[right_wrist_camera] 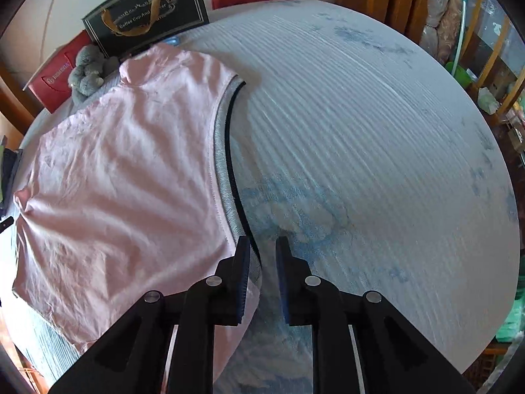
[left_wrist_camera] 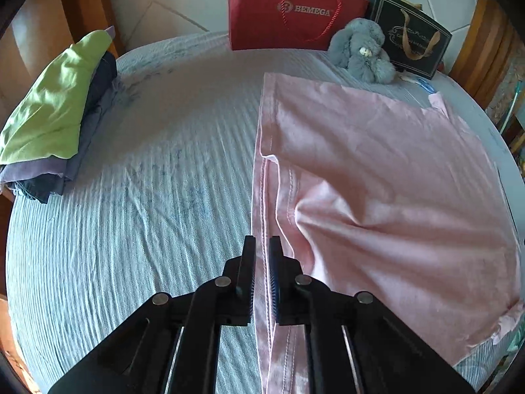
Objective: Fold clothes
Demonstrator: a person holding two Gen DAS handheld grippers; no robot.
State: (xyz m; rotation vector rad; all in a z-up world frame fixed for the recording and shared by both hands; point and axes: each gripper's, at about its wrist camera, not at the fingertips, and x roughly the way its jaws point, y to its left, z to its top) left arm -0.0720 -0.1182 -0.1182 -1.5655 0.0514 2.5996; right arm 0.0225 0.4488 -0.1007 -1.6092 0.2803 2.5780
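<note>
A pale blue ribbed bedspread (left_wrist_camera: 137,197) covers the whole surface, wrinkled and mottled with darker blue marks. Spread flat on it lies the pink shirt (left_wrist_camera: 377,170), partly folded, with its stitched hem running toward the left gripper and its grey, dark-trimmed collar edge (right_wrist_camera: 226,151) curving along the side nearer the right gripper. At the far edge stand a red paper bag (left_wrist_camera: 295,16) with a rope handle and a black gift bag (left_wrist_camera: 410,39) with a gold ribbon handle; a grey plush toy (left_wrist_camera: 364,52) sits between them, leaning against the black one. Off to one side, well apart from the shirt, sits a stack of folded clothes (left_wrist_camera: 52,121) with a lime green piece on top. The left gripper (left_wrist_camera: 262,246) is pinched nearly closed on the shirt's hem, the seam caught between its pads. The right gripper (right_wrist_camera: 262,246) stands at the collar edge with a narrow gap between its pads; cloth sits by the left pad, but I cannot tell whether it is clamped.
</note>
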